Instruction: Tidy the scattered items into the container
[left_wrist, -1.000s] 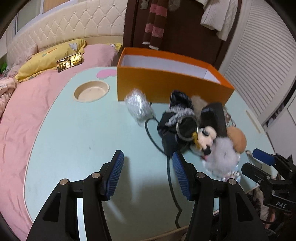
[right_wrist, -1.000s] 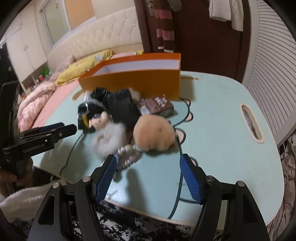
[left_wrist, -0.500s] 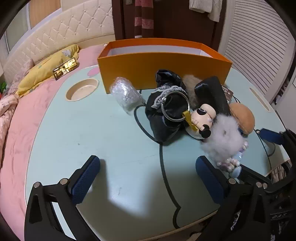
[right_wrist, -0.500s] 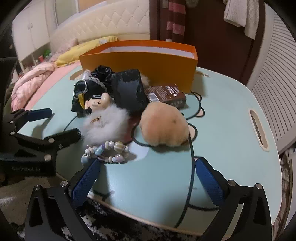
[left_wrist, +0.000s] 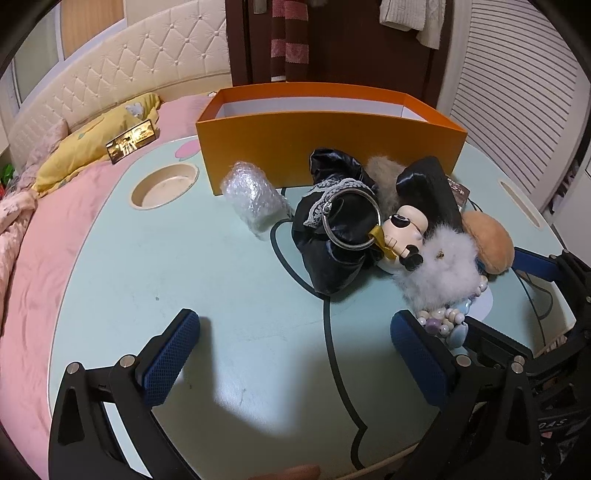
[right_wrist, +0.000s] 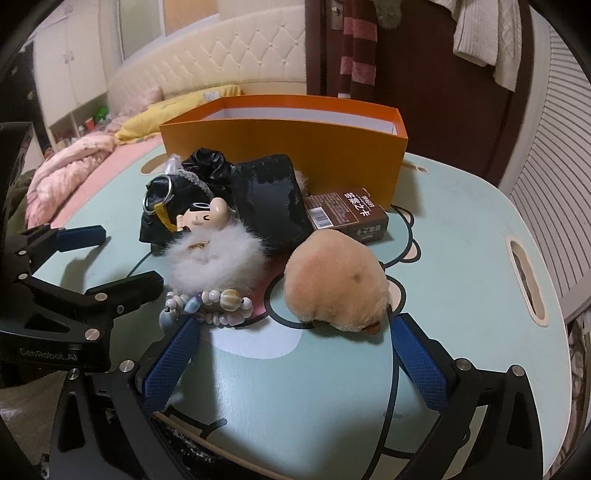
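Left gripper (left_wrist: 295, 354): jaws wide apart, holding nothing, only bare table (left_wrist: 184, 266) between them.

Right gripper (right_wrist: 295, 354): jaws wide apart, nothing held. Tan fluffy ball (right_wrist: 336, 280) just ahead, between jaws. Bead bracelet (right_wrist: 207, 306) touching left jaw tip.

Orange box (right_wrist: 295, 147) far ahead of both, past pile; looks empty inside.

Risks:
- Bracelet may get bumped off table edge.
- Fluffy ball soft, may squish and slip out.
- Doll keychain (right_wrist: 207, 240) tangled with black cloth bag (left_wrist: 332, 236); whole pile may drag along.
- Grippers close together, may bump.
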